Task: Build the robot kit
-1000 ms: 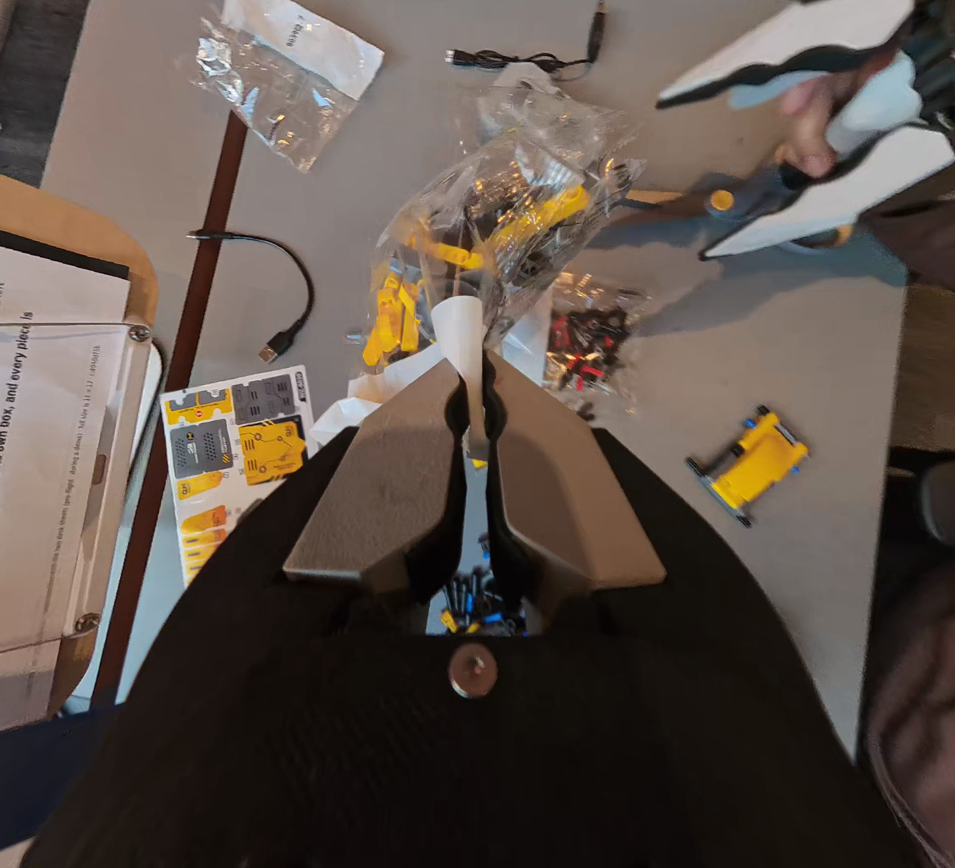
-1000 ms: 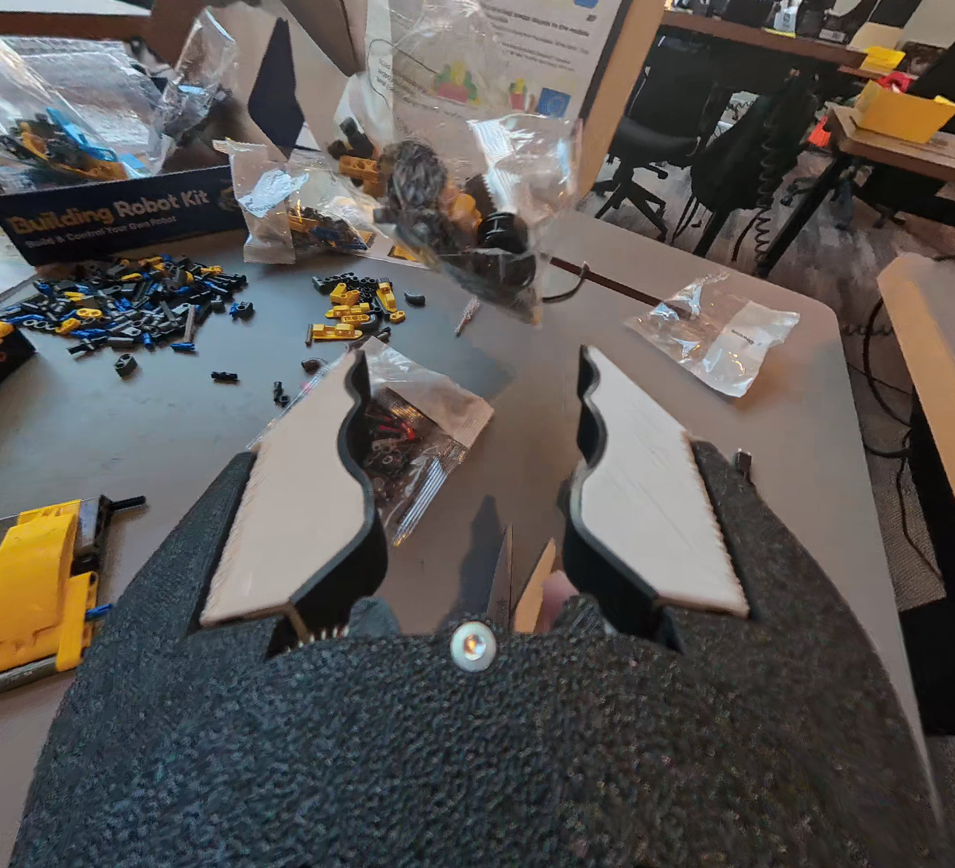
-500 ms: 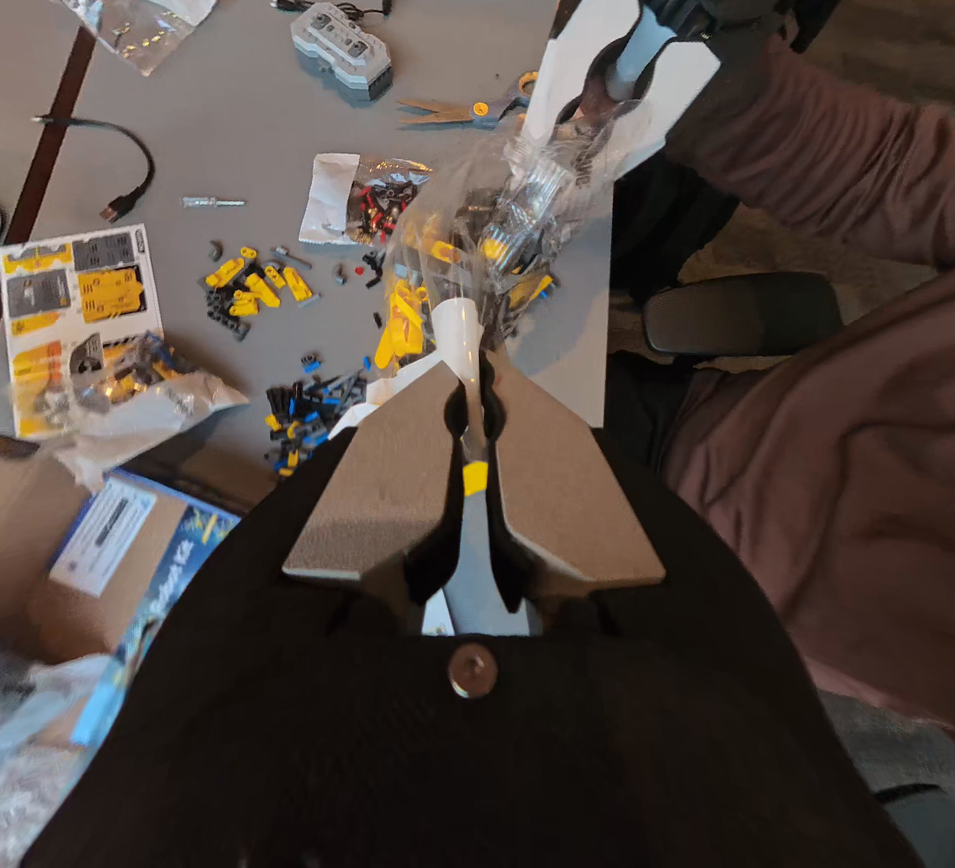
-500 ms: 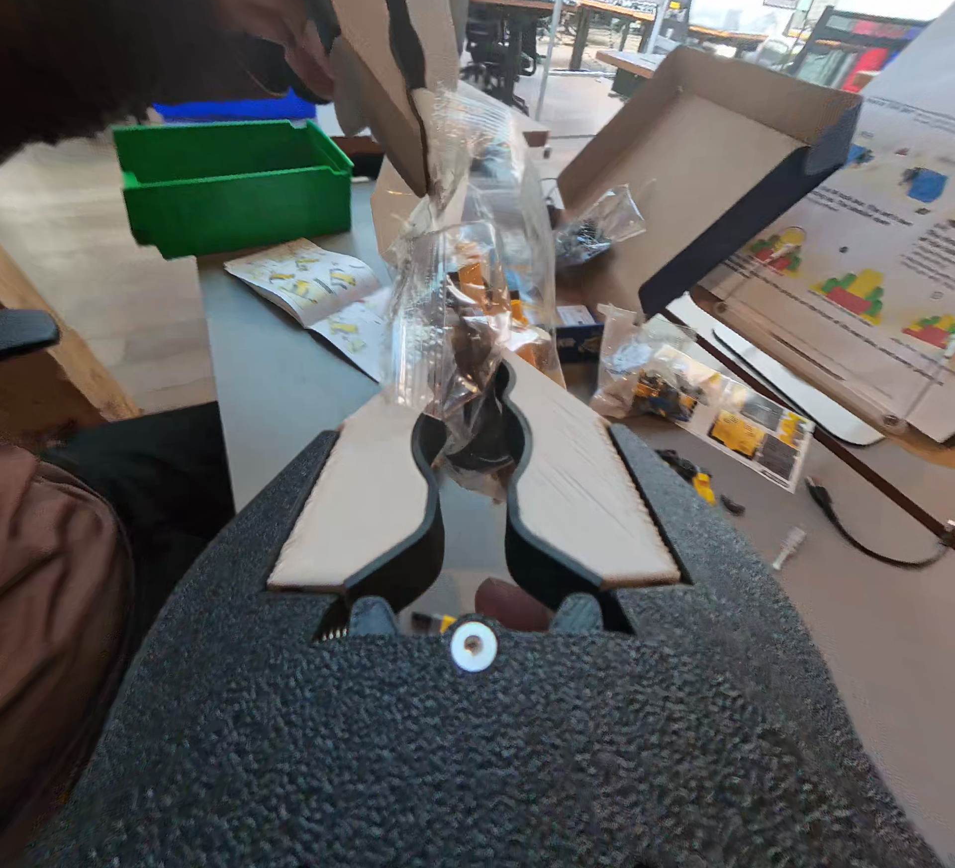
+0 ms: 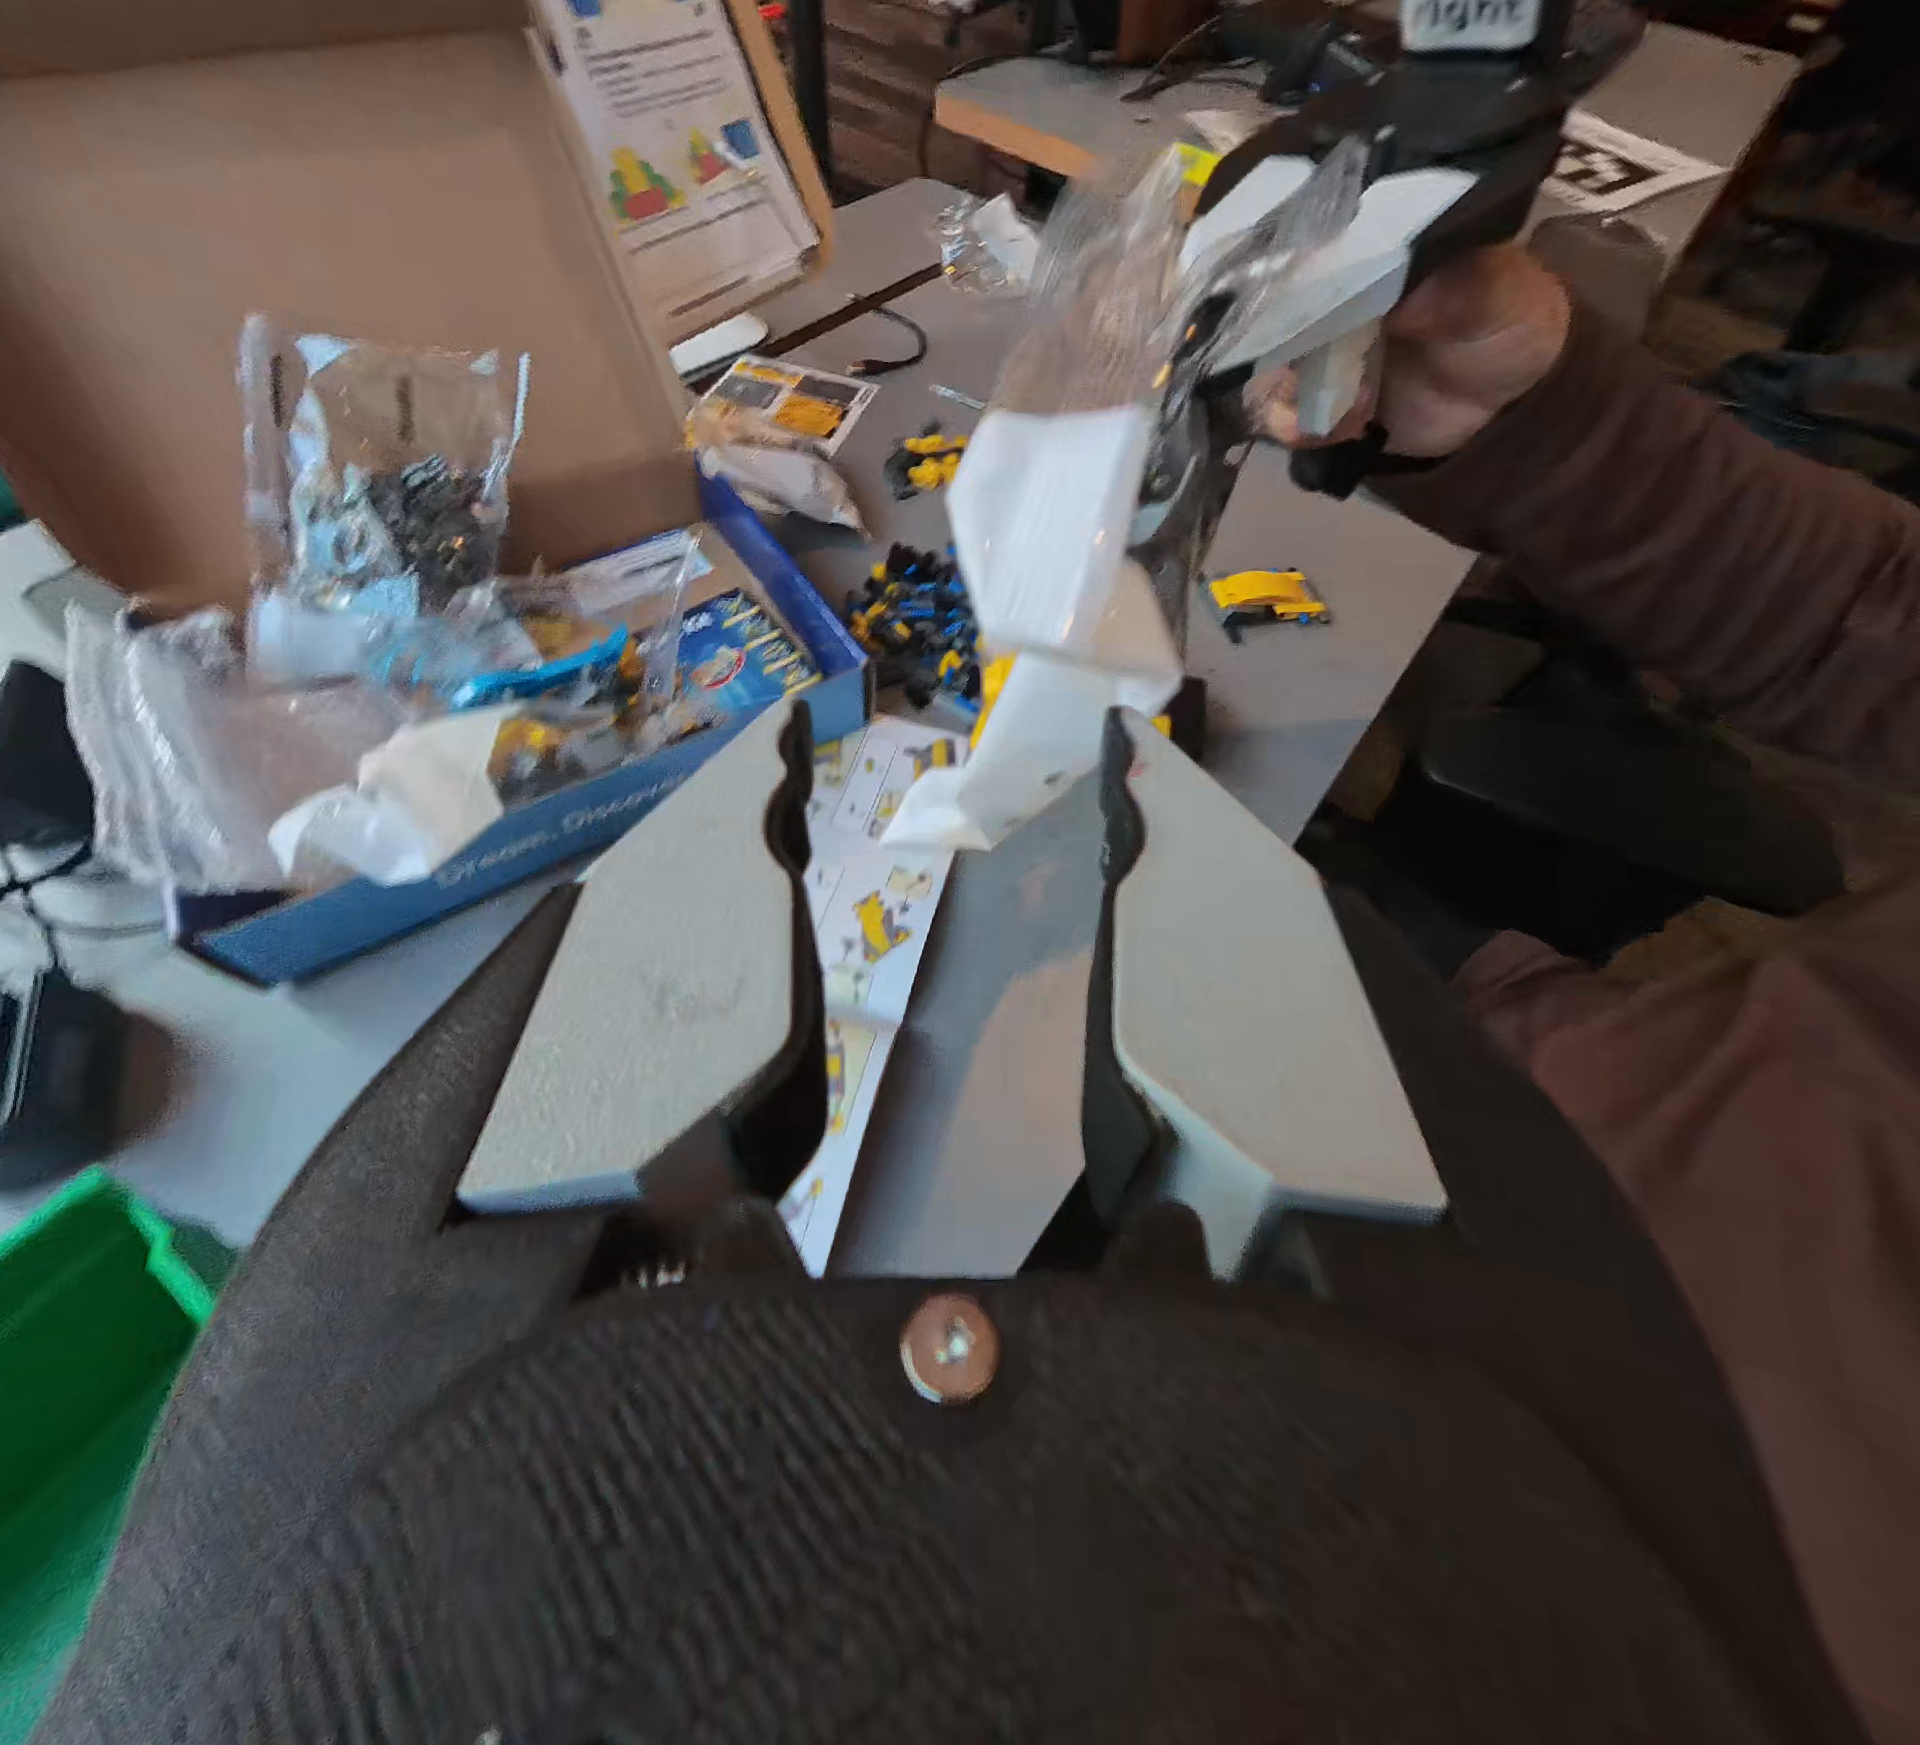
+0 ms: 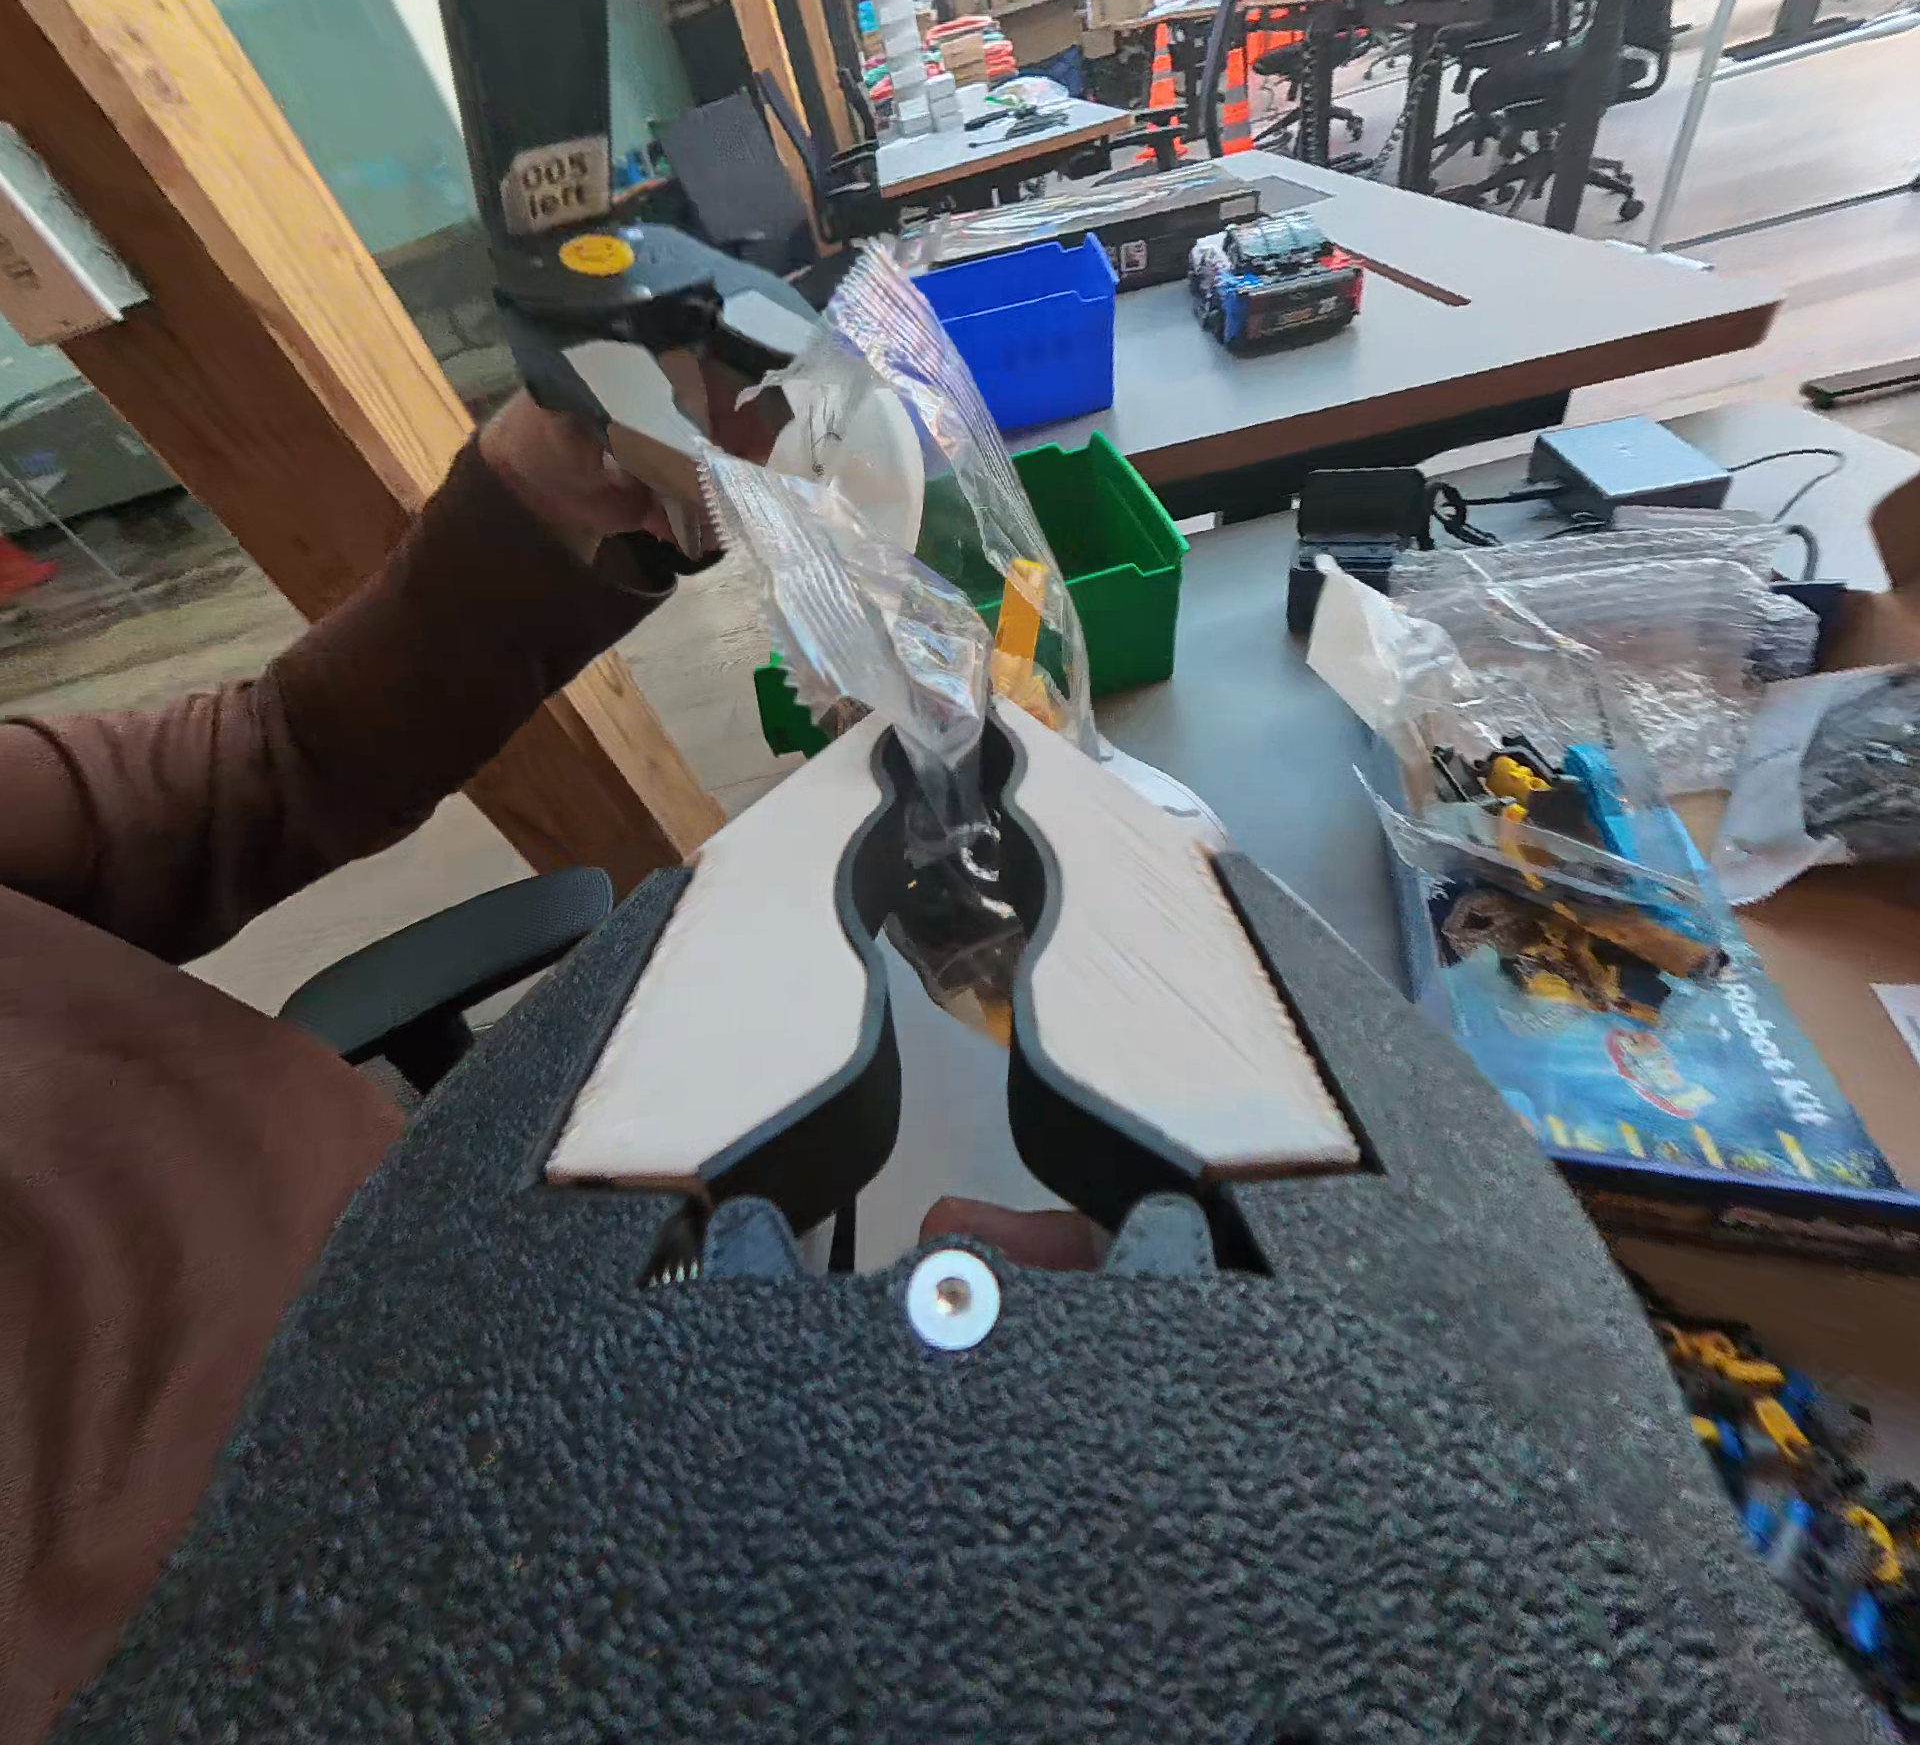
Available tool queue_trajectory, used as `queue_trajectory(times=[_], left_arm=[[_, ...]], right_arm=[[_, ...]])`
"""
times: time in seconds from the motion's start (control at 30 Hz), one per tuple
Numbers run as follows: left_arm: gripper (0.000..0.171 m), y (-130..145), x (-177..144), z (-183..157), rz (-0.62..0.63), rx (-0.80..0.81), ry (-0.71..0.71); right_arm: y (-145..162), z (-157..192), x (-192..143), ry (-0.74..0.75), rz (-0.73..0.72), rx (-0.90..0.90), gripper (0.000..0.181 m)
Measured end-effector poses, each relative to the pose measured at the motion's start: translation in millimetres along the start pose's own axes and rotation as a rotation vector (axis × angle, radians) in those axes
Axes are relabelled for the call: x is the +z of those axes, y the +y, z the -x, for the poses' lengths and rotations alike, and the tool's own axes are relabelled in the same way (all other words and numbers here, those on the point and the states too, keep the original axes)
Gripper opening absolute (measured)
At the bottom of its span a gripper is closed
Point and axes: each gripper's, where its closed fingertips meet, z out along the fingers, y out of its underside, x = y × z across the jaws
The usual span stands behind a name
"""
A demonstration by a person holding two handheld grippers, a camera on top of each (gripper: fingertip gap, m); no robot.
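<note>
The right gripper [image 6: 951, 760] is clamping the lower end of a clear plastic bag [image 6: 883, 573], while the left gripper [image 5: 951, 739] is standing spread wide, gripping nothing.

The bag, holding dark and yellow parts, is hanging in the air above the grey table [image 5: 1340, 656], its white end [image 5: 1049, 573] dangling just past the left fingertips. The open cardboard box [image 5: 312, 241] is sitting on the table to the bag's left, with loose blue, black and yellow pieces [image 5: 914, 615] lying between them.

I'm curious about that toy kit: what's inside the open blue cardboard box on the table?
Inside the open blue cardboard box lie crumpled clear plastic bags of small black, yellow and blue building parts. Whatever sits beneath those bags is covered.
</note>
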Motion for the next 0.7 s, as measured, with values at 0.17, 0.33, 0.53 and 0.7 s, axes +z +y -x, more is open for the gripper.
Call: queue_trajectory(times=[0.17,0.33,0.53,0.7], left_arm=[[0.09,102.3,-5.4,4.7,0.063,-0.116,-0.037],[0.089,125.7,24.5,-19.3,-0.074,-0.123,0.038],[0.03,156.5,57.7,-35.6,-0.098,0.005,0.041],[0.022,200.0,84.2,-39.8,0.076,0.015,0.032]], right_arm=[[5.2,16.8,37.2,-0.175,-0.01,0.098,0.009],[31.6,21.8,63.1,-0.255,0.035,0.158,0.009],[103.8,11.7,67.7,-0.229,0.125,0.104,0.008],[156.5,-8.9,53.0,-0.133,0.279,-0.011,0.026]])
